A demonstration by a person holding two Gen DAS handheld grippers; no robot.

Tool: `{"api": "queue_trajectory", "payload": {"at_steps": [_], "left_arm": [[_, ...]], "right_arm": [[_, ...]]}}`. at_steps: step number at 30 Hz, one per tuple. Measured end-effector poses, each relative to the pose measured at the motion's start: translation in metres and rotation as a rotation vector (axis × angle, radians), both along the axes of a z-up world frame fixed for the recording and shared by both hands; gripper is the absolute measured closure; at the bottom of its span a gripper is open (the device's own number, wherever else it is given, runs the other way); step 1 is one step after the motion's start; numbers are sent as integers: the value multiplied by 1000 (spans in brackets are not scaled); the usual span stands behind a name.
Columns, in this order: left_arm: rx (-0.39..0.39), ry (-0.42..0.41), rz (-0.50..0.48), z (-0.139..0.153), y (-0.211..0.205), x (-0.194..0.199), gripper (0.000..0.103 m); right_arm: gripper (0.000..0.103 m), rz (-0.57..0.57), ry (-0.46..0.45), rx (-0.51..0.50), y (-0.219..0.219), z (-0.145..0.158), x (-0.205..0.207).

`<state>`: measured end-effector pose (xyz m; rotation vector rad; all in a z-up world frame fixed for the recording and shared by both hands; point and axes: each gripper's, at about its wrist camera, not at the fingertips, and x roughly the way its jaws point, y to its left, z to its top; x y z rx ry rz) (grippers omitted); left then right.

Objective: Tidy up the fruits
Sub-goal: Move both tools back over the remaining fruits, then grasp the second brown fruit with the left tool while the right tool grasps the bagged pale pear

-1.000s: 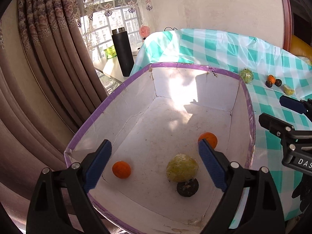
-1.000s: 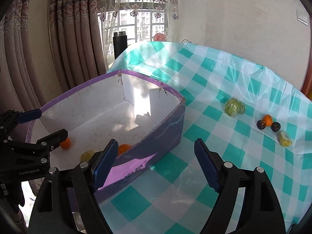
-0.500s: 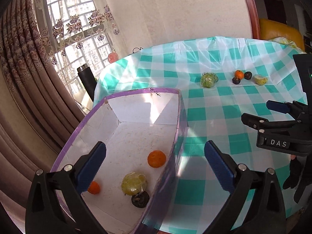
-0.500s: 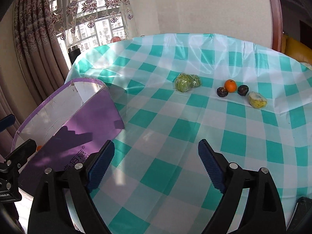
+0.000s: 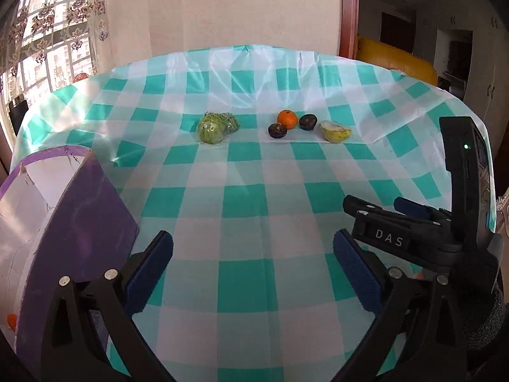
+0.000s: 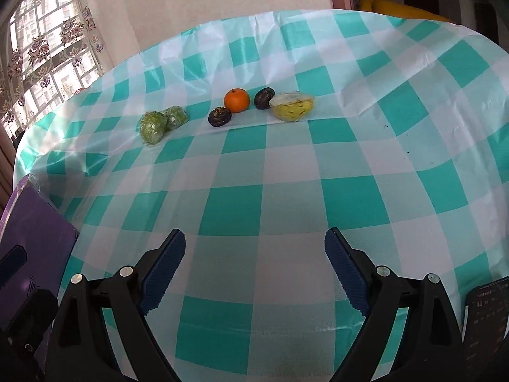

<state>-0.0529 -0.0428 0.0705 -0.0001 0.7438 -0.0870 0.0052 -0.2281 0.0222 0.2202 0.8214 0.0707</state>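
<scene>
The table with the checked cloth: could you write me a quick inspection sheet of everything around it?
Surface: round table under a teal-and-white checked tablecloth, creased.
Job's things: orange, two dark round fruits, wrapped yellow fruit and two wrapped green fruits grouped at the far side; purple-edged box at the left edge, an orange fruit just visible inside.
Clutter: a dark screen at the lower right.
Grippers: left gripper and right gripper both open, empty, above the cloth.
Cables: nothing seen.
Surroundings: window with floral lace curtain, plain wall, yellow sofa.
</scene>
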Motion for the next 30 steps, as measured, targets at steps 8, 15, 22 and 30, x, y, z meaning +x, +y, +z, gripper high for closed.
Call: {"api": "queue_trajectory", "payload": {"at_steps": [8, 15, 22, 30], "left_arm": [[-221, 134, 143, -53, 22, 83, 2], [-289, 105, 145, -52, 27, 107, 2], [-266, 92, 135, -49, 20, 146, 2], [-146, 108, 55, -48, -8, 213, 2]], "right_arm": [[16, -131, -3, -92, -16, 2, 63], [17, -120, 7, -163, -14, 1, 126], [17, -64, 57, -209, -9, -6, 182], [43, -22, 75, -150, -15, -11, 196]]}}
